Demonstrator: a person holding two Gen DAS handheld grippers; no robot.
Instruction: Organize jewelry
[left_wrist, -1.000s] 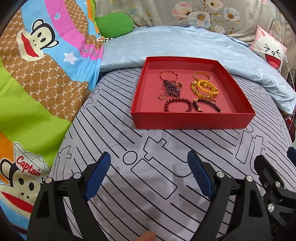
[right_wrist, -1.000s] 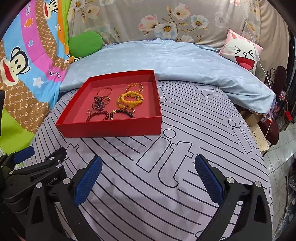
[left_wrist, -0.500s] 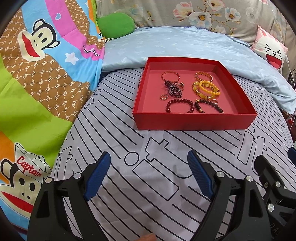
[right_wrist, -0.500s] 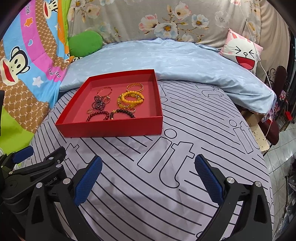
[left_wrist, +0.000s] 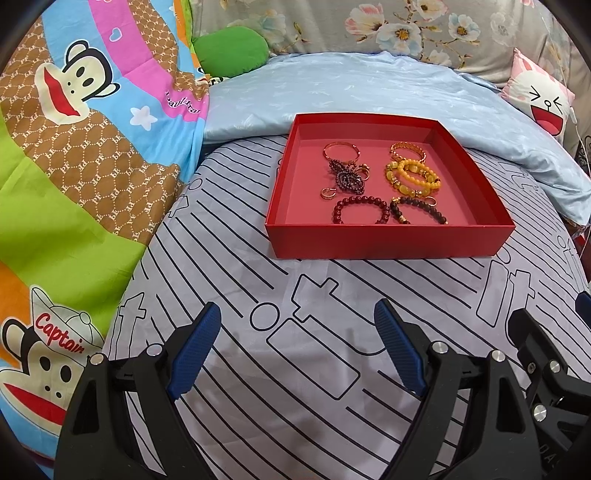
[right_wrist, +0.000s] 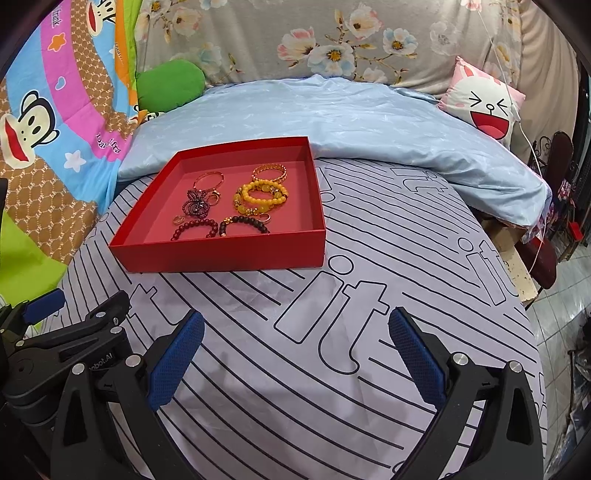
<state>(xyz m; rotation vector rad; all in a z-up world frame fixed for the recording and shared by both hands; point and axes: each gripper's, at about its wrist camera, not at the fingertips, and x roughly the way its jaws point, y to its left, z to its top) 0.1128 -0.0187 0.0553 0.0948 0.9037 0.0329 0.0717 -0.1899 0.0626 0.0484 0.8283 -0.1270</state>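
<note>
Your left gripper (left_wrist: 297, 343) and right gripper (right_wrist: 295, 354) gape wide, empty, above the bedsheet (left_wrist: 332, 406). The red tray (left_wrist: 388, 242) of bracelets (left_wrist: 412, 179) lies well ahead, mid-bed.

Left black two-finger tool (left_wrist: 297, 347) with blue ribbed pads: jaws spread wide, nothing between them, tilted downward at the near edge. Right black two-finger tool (right_wrist: 295, 354) with blue pads: likewise wide apart and empty, angled down. Side by side, close together, each visible at the edge of the other's view.
</note>
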